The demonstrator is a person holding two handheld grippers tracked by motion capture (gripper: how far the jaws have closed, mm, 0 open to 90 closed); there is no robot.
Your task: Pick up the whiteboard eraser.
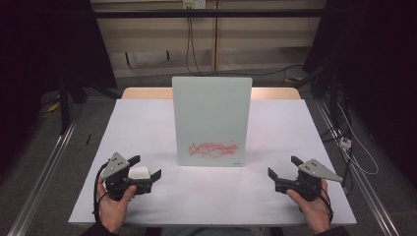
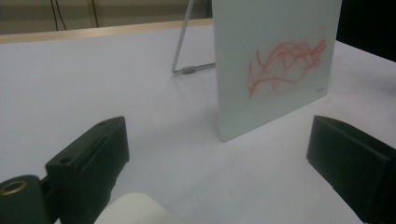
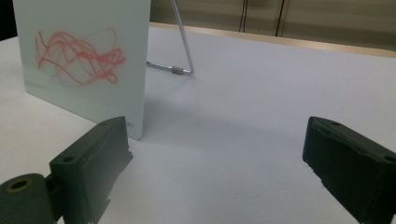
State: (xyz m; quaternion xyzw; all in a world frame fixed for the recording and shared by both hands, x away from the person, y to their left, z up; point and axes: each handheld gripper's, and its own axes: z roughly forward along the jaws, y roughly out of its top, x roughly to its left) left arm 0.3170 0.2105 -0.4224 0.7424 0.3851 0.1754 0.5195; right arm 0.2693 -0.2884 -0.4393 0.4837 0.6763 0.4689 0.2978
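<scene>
A pale glass board stands upright at the middle of the white table, with a red scribble low on its face. My left gripper rests at the front left, jaws wide apart. A white soft-looking block lies between them, close to one jaw and clear of the other. In the left gripper view the block shows at the bottom edge, with the board ahead to the right. At the front right my right gripper stands open and empty. Its own view has the board ahead to the left.
A thin metal wire stand props the board from behind. A wooden table edge shows past the white surface. Cables run over the floor at the right, and metal rails line both sides.
</scene>
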